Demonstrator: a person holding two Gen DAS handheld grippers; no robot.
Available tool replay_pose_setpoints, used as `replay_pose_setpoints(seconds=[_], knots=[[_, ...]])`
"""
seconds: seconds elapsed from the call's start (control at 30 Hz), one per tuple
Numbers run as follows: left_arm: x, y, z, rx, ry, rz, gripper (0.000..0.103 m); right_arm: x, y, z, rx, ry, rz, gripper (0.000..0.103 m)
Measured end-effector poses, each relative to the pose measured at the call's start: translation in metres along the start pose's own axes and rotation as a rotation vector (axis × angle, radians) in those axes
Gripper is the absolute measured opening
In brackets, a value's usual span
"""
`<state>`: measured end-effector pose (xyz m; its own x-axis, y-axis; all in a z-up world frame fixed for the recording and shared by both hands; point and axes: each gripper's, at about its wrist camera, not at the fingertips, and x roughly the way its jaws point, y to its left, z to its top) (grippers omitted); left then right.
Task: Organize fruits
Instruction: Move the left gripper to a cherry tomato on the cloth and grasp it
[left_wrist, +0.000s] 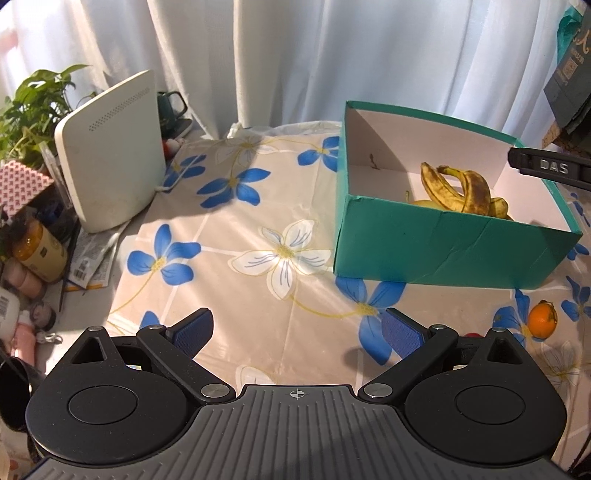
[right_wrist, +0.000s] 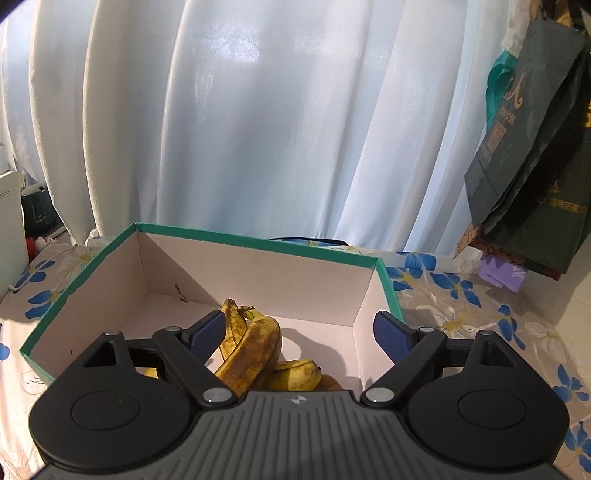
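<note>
Two grippers work over a bench (left_wrist: 236, 236) spread with a blue-and-white flowered cloth. The right gripper (right_wrist: 299, 332) hangs above an open teal box (right_wrist: 258, 245), its blue-padded fingers (right_wrist: 207, 334) spread wide and gripping nothing; below and between them, a bunch of brown-spotted bananas (right_wrist: 255, 347) lies on the box's white floor, near its front wall. The left gripper (left_wrist: 297, 332) hovers over bare cloth just left of the box (left_wrist: 443, 243), its fingers (left_wrist: 194, 332) likewise wide apart and empty. In its view the bananas (left_wrist: 461, 188) show above the box's near wall, and the tip of the right gripper (left_wrist: 546, 168) reaches in over the box's right side. An orange (left_wrist: 542, 319) sits on the cloth outside the box, in front of its right corner. White curtains (right_wrist: 258, 110) hang behind.
</note>
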<state>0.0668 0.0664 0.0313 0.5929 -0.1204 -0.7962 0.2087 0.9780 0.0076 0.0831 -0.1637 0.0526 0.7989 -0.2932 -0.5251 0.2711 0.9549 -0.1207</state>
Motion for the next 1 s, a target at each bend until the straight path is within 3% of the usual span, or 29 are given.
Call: replay_pose_setpoints(seconds=[0.13, 0.2, 0.33, 0.47, 0.6, 0.8, 1.0], knots=[[0.005, 0.008, -0.003, 0.006, 0.014, -0.027, 0.101, -0.058, -0.019, -0.019, 0.061, -0.067, 0.035, 0.102], [0.01, 0.011, -0.006, 0.012, 0.028, -0.058, 0.101, -0.082, -0.027, -0.031, 0.082, -0.08, 0.033, 0.102], [0.013, 0.013, -0.018, 0.035, 0.019, -0.063, 0.101, -0.11, -0.041, -0.057, 0.158, -0.05, 0.016, 0.102], [0.002, 0.014, -0.033, 0.093, -0.049, -0.033, 0.102, -0.129, -0.045, -0.082, 0.202, -0.01, 0.023, 0.102], [-0.005, 0.004, -0.049, 0.195, -0.11, -0.026, 0.103, -0.131, -0.047, -0.099, 0.238, 0.039, 0.038, 0.102], [0.004, -0.01, -0.072, 0.297, -0.139, -0.006, 0.103, -0.13, -0.039, -0.104, 0.235, 0.054, 0.062, 0.102], [0.02, -0.008, -0.079, 0.257, -0.075, -0.02, 0.103, -0.121, -0.03, -0.108, 0.218, 0.102, 0.087, 0.102]])
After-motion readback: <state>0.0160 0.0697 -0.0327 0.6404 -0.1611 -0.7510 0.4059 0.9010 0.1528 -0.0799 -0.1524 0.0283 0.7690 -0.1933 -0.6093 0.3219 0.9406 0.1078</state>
